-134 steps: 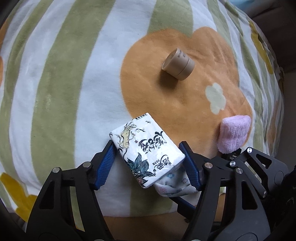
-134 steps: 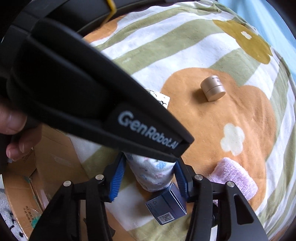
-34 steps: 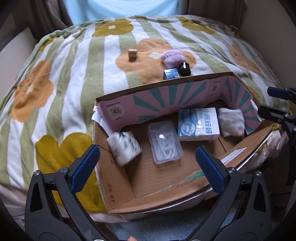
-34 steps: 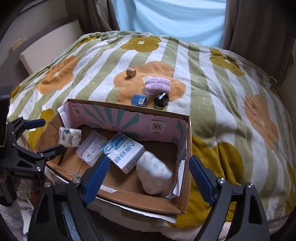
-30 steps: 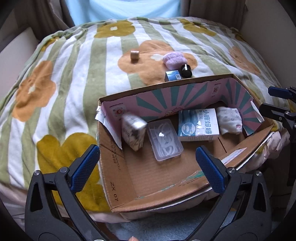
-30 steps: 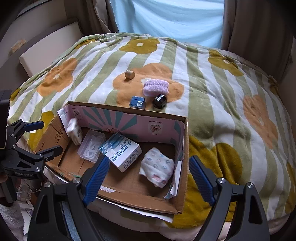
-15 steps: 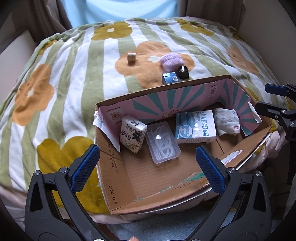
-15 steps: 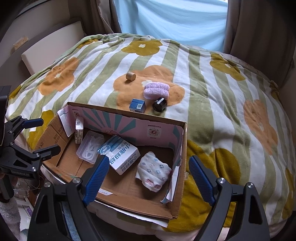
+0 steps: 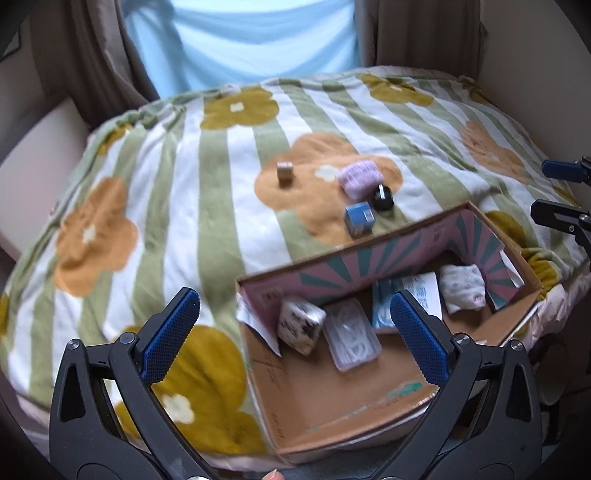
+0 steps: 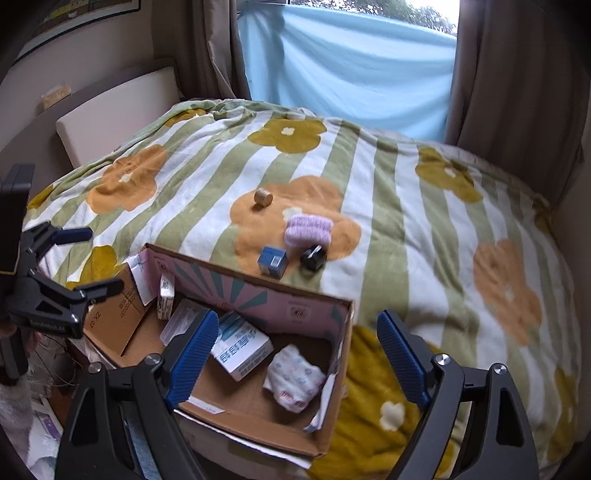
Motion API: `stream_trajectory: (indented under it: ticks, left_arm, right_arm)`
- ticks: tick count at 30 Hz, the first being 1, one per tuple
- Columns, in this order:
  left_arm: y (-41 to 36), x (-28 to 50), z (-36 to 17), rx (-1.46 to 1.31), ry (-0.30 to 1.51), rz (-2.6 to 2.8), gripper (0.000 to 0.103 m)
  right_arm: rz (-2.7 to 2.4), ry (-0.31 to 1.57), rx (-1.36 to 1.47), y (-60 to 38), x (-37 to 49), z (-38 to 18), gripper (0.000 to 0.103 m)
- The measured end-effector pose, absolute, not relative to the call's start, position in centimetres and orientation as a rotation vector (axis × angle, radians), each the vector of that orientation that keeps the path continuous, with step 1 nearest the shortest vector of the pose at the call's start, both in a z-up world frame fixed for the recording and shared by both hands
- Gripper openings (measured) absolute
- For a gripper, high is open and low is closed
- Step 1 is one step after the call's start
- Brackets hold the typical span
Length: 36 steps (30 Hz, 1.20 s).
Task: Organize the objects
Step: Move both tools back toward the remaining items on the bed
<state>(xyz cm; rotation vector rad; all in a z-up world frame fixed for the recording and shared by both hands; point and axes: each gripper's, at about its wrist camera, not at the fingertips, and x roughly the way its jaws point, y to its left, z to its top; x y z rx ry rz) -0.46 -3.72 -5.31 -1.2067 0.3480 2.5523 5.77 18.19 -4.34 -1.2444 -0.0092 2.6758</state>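
Both pairs of fingers, left gripper [image 9: 293,326] and right gripper [image 10: 297,349], are spread wide and empty above the open cardboard box [image 10: 343,365]. Drop-off looks finished; next comes reaching beyond the fingertips for the small blue box [image 10: 272,260], black jar [image 10: 313,257], lilac towel roll [image 10: 308,230] and tan cylinder [image 10: 263,196] on the striped flower blanket [image 10: 406,229] by curtains.

Daylit bedroom. Bed covered by a plush blanket [image 10: 388,206] striped green and white, printed with orange and mustard flowers. Behind it, a window hung with a pale blue sheet [image 10: 354,70], a strip of bright glass and foliage [image 10: 413,11] showing above. Brown curtains [image 10: 517,85] flanking both sides. At left, a cream padded headboard [image 10: 110,110] against a beige wall [image 10: 92,48], with the lower edge of a framed picture [image 10: 77,11] up in the corner.
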Motion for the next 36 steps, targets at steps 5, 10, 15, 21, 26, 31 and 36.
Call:
stream_trajectory:
  ticks: [5, 10, 15, 21, 26, 31, 36]
  left_arm:
    - [-3.6, -3.6, -3.3, -1.172, 0.374, 2.534, 0.103]
    - [-2.6, -8.0, -2.4, -1.142, 0.409, 2.450, 0.103]
    - [-2.4, -13.5, -4.0, -1.179, 0.370, 2.343, 0.103]
    - [-1.9, -20.4, -7.8, -1.222, 0.346, 2.261, 0.103]
    - [-0.6, -25.6, -12.1, -1.262, 0.338, 2.218, 0.103]
    - [0.9, -29.3, -16.4, -1.319, 0.330, 2.181, 0.095]
    - [2.0, -31.2, -19.5, -1.363, 0.349, 2.170, 0.094]
  right_arm:
    - [2.728, 0.005, -1.264, 19.7, 3.9, -2.4, 0.085]
    - [2.759, -0.030, -1.322, 21.2, 1.1, -1.5, 0.085]
    - [2.819, -0.023, -1.424, 23.5, -2.5, -2.7, 0.085]
    - [2.799, -0.116, -1.596, 25.3, -6.9, -7.5, 0.085]
    - [2.751, -0.110, -1.712, 27.0, -9.7, -11.7, 0.085]
    - [2.748, -0.122, -1.766, 27.7, -11.8, -14.7, 0.085]
    - [2.740, -0.168, -1.811, 27.7, -13.3, -16.9, 0.083]
